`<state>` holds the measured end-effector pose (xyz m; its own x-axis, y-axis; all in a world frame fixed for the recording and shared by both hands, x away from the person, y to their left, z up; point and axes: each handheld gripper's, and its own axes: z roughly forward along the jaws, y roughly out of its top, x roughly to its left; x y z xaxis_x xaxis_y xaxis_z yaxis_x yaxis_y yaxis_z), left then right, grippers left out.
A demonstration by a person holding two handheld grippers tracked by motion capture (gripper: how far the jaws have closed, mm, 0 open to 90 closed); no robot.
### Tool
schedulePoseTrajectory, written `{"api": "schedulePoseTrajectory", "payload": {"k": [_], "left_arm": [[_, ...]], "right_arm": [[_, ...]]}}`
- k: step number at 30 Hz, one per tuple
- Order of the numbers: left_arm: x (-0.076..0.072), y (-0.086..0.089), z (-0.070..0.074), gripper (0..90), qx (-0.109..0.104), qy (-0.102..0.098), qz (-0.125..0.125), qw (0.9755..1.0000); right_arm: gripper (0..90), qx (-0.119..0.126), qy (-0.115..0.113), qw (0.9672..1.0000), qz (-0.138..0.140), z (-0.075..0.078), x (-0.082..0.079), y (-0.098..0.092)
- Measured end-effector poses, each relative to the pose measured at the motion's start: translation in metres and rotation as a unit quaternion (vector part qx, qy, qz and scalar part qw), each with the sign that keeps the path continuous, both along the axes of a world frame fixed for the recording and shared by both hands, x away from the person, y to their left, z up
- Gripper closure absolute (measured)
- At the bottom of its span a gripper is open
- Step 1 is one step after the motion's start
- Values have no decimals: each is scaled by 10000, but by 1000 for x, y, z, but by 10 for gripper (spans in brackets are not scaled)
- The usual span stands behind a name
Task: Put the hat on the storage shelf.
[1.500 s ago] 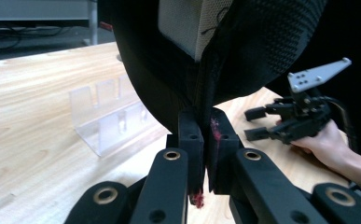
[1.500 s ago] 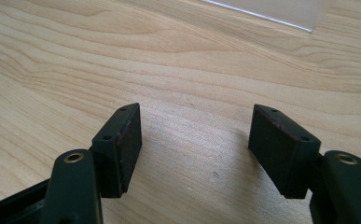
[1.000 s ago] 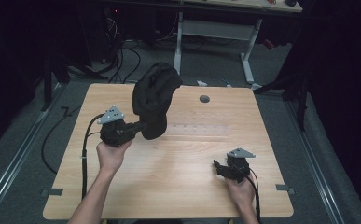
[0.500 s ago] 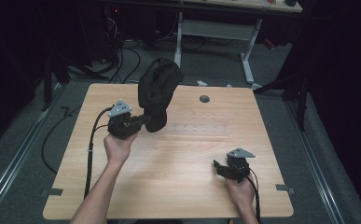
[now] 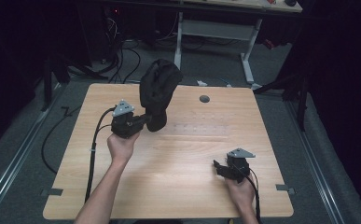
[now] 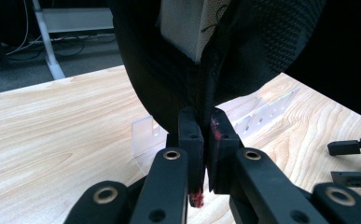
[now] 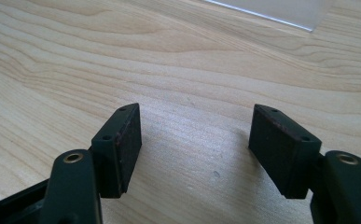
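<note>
A black cap [image 5: 157, 91] with a mesh panel and a white label inside hangs above the far middle of the wooden table [image 5: 178, 186]. My left gripper [image 5: 144, 122] is shut on its lower edge. In the left gripper view the two pads [image 6: 190, 135] pinch the cap's seam [image 6: 169, 70], and the left gripper [image 6: 201, 122] sits just over a clear plastic rack [image 6: 145, 133]. At the table's near right my right gripper [image 5: 218, 167] rests low and open. Its jaws stand wide apart over bare wood, with nothing between them [image 7: 194, 140].
The clear rack [image 5: 201, 127] lies flat across the middle of the table, faint against the wood, and its edge [image 7: 271, 9] shows ahead of my right gripper. A round cable hole [image 5: 204, 99] sits near the far edge. Cables and a desk frame [image 5: 215, 32] lie on the floor beyond.
My left hand has carried the cap a little to the right and away from the person. The right gripper has stayed where it was, still open.
</note>
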<state>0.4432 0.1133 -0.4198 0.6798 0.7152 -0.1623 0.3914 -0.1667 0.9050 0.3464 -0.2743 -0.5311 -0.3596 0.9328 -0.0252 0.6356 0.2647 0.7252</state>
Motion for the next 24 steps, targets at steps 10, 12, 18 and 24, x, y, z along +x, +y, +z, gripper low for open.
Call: {"api": "schedulePoseTrajectory", "payload": {"k": [10,12,18,24], "left_arm": [[3,-4,-12,864,52,123,1,9999],[3,-5,-14,864,65,163,-7,9998],[4,-4,-20,863,57,243,-13,9997],[2,-3,-24,859,17,281,-21,9996]], "right_arm": [[345,8,-4,10000,2,0,0,0],[345,19,4,10000,-8,0,0,1],[345,14,1,10000,1,0,0,1],[345,15,0,10000,3,0,0,1]]}}
